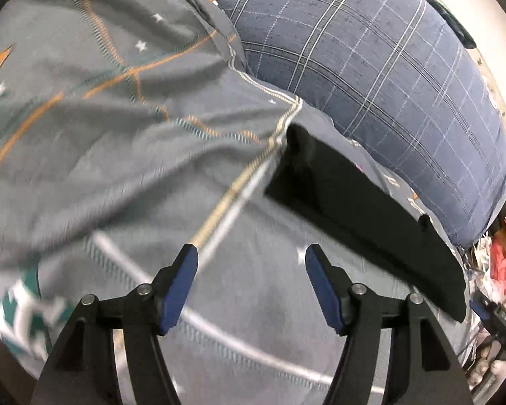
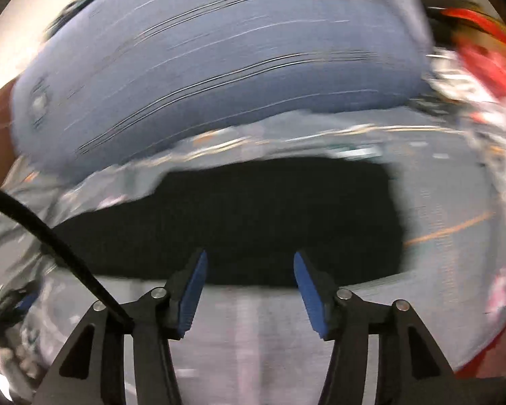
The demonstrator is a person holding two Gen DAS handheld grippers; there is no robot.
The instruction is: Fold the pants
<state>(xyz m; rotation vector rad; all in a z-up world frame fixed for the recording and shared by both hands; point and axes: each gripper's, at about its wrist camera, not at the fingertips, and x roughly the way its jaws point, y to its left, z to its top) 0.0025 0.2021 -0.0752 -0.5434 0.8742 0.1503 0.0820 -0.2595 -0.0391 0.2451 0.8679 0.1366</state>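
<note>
The black pants (image 1: pixel 361 216) lie folded in a long flat strip on the grey patterned bedsheet (image 1: pixel 124 155), running from the middle toward the lower right of the left wrist view. My left gripper (image 1: pixel 251 253) is open and empty, hovering over the sheet to the left of the pants. In the blurred right wrist view the pants (image 2: pixel 239 216) lie as a wide dark slab just beyond my right gripper (image 2: pixel 249 260), which is open and empty, its fingertips over the near edge.
A blue plaid pillow or duvet (image 1: pixel 371 67) lies behind the pants and also shows in the right wrist view (image 2: pixel 219 67). Red and white clutter (image 1: pixel 502 263) sits off the bed's right edge. A black cable (image 2: pixel 50 236) crosses the lower left.
</note>
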